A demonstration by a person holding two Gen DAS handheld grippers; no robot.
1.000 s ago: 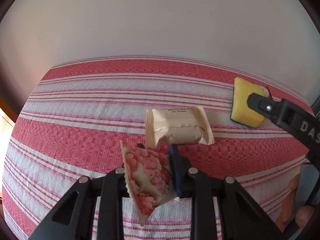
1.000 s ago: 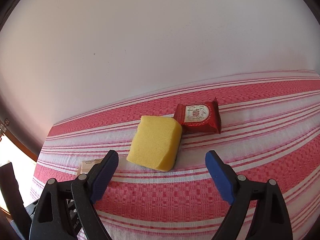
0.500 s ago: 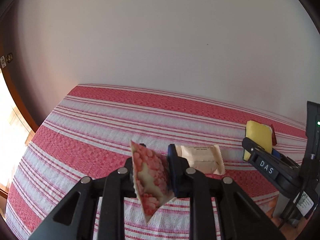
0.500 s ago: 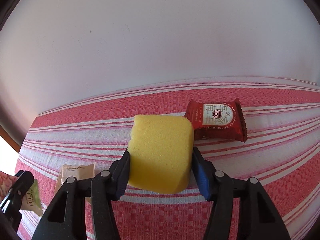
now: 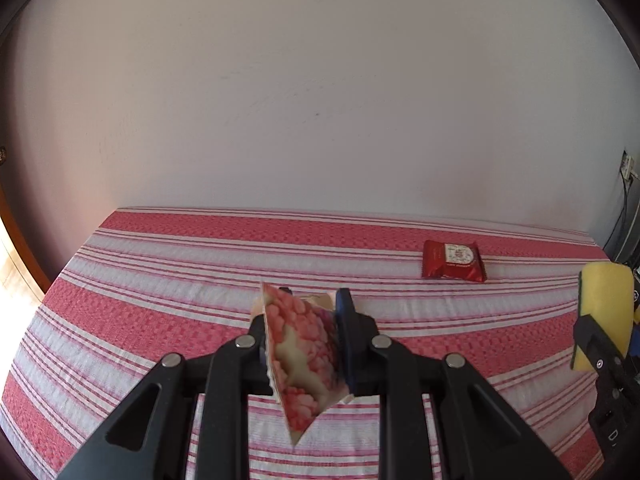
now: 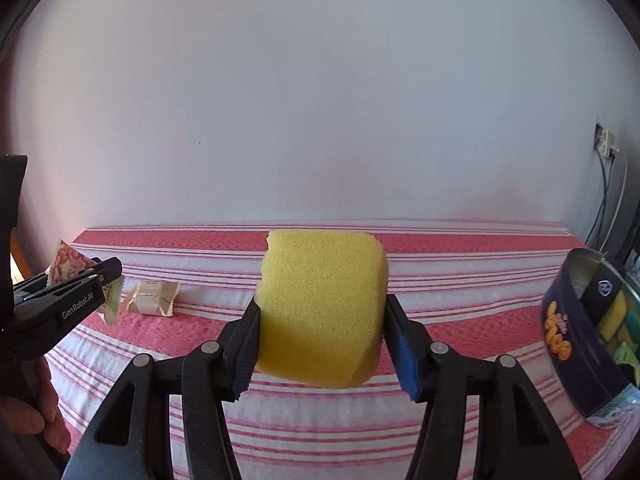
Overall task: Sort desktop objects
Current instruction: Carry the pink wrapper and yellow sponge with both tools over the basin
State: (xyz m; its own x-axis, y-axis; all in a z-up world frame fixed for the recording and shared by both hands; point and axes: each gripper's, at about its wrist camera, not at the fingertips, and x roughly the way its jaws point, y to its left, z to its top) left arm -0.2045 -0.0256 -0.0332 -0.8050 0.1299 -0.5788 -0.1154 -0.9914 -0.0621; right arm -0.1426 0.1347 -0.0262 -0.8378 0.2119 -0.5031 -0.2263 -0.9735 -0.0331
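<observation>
Yellow sponge (image 6: 320, 304) sits squeezed between the right gripper (image 6: 320, 344) pads; the left gripper (image 5: 304, 344) pinches a pink-patterned packet (image 5: 304, 356) (probably a snack).

**Pinks, reds and one yellow block**

The tablecloth (image 5: 160, 280) carries red-pink woven bands and thin white stripes. The sachet (image 5: 304, 352) shows pink blossoms on cream. The sponge (image 6: 324, 308) is plain yellow, the far packet (image 5: 452, 266) dark red (white label), another packet (image 6: 152, 300) beige. The tin (image 6: 576, 344) is dark blue with orange lettering.
</observation>
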